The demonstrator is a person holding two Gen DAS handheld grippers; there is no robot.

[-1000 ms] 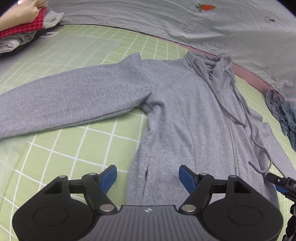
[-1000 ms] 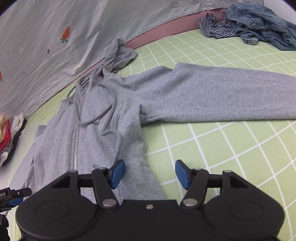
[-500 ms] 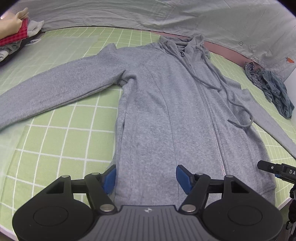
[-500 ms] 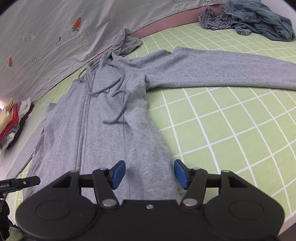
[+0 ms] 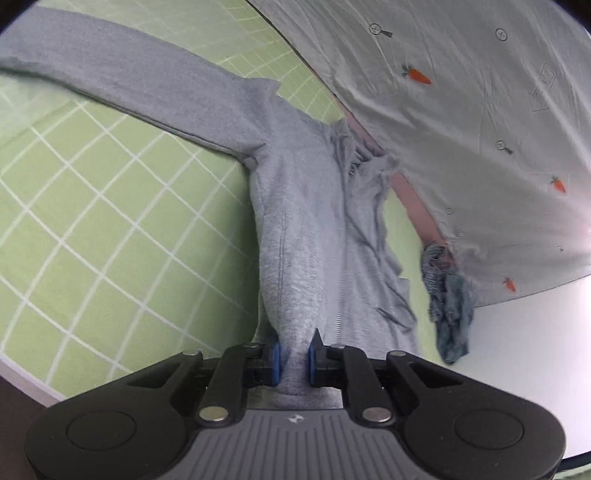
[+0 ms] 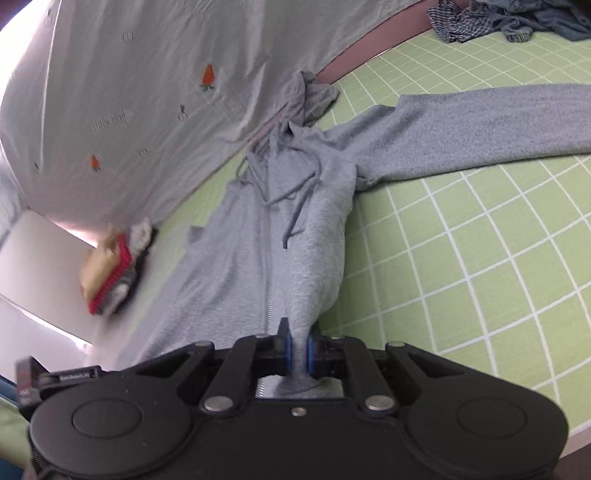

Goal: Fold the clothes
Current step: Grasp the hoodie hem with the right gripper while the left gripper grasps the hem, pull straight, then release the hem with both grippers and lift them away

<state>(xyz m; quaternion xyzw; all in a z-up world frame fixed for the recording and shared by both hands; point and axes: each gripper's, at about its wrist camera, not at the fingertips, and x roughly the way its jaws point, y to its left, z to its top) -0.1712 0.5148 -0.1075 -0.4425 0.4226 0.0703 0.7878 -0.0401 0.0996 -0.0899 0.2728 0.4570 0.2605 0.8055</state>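
A grey zip hoodie (image 5: 303, 236) lies front up on the green grid mat (image 5: 110, 229), sleeves spread out to both sides. My left gripper (image 5: 293, 356) is shut on the hoodie's bottom hem at its left corner, the cloth bunched between the blue pads and pulled up off the mat. My right gripper (image 6: 299, 350) is shut on the hoodie (image 6: 295, 236) at the hem just right of the zip, with the cloth lifted into a ridge. The hood and drawstrings (image 6: 295, 192) lie at the far end by the sheet.
A pale sheet with carrot prints (image 5: 461, 110) hangs along the far edge. Blue denim and checked clothes (image 5: 448, 306) lie at the far right corner (image 6: 498, 18). A stack of folded clothes (image 6: 114, 273) sits at the left. The left gripper's body (image 6: 55, 380) shows at the lower left.
Both grippers went from open above the hoodie to shut on its bottom hem. The hem is now lifted and both views have tilted.
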